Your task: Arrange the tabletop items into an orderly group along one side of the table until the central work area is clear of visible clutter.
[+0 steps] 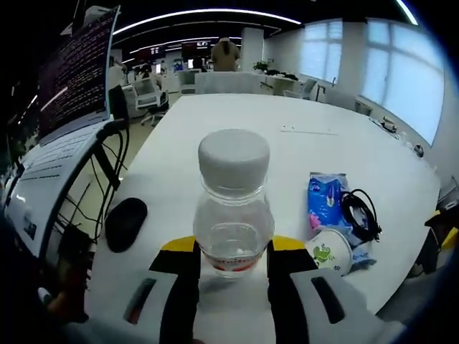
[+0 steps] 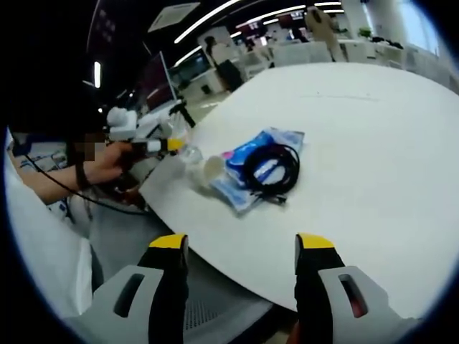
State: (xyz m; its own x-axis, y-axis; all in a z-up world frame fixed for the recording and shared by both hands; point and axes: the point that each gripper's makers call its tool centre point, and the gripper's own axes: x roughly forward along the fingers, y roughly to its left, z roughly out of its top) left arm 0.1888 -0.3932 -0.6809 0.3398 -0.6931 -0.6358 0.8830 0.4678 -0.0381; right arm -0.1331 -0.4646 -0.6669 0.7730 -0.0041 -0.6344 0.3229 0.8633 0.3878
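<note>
While the left hand-held gripper point(image 1: 233, 269) clamps the bottle point(image 1: 233, 208), its base (partly) hides.

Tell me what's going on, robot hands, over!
Left gripper shut on clear bottle, white cap on. Right gripper open, off the table edge. Blue wipes pack, black cable and small cup close beside the bottle.

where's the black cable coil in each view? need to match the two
Left gripper view: black cable coil at right, lying on the blue packet, right of the bottle between the left gripper jaws.
Right gripper view: coil near centre, on the same packet, by the table edge.
Shared landmark: the small white cup beside the packet.
</note>
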